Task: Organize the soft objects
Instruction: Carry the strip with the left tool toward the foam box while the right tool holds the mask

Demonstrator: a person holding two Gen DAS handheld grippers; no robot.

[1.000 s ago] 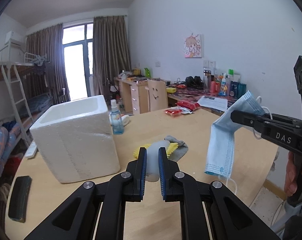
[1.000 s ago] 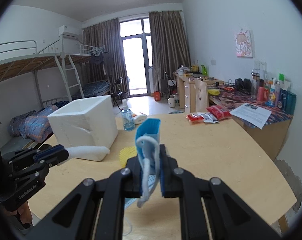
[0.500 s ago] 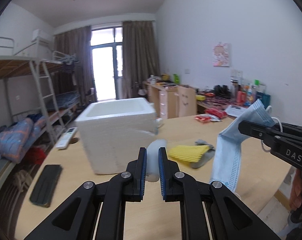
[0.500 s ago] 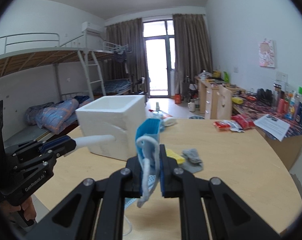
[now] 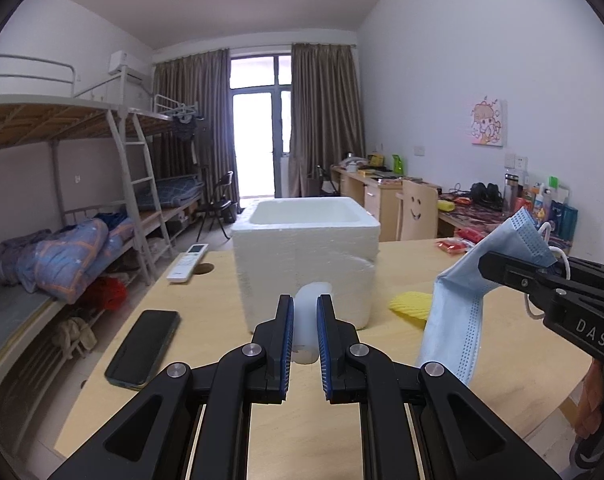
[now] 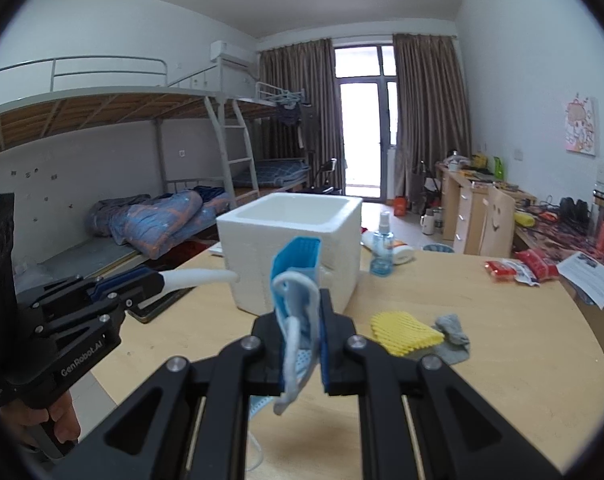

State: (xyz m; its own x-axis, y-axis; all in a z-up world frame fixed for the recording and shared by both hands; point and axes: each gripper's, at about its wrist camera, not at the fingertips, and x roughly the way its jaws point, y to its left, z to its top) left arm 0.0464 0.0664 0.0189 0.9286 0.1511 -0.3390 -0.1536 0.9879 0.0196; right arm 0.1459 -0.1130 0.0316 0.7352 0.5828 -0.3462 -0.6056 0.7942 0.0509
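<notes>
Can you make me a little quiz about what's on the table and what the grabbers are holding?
1. True or false: the right hand-held gripper is shut on a light blue pleated face mask.
2. What stands nearest the white foam box?
A. clear blue spray bottle
B. red kettle
C. green mug
3. Fill in: the yellow ribbed cloth touches a small ____ cloth.

Key: 1 true; 2 A; 3 grey.
</notes>
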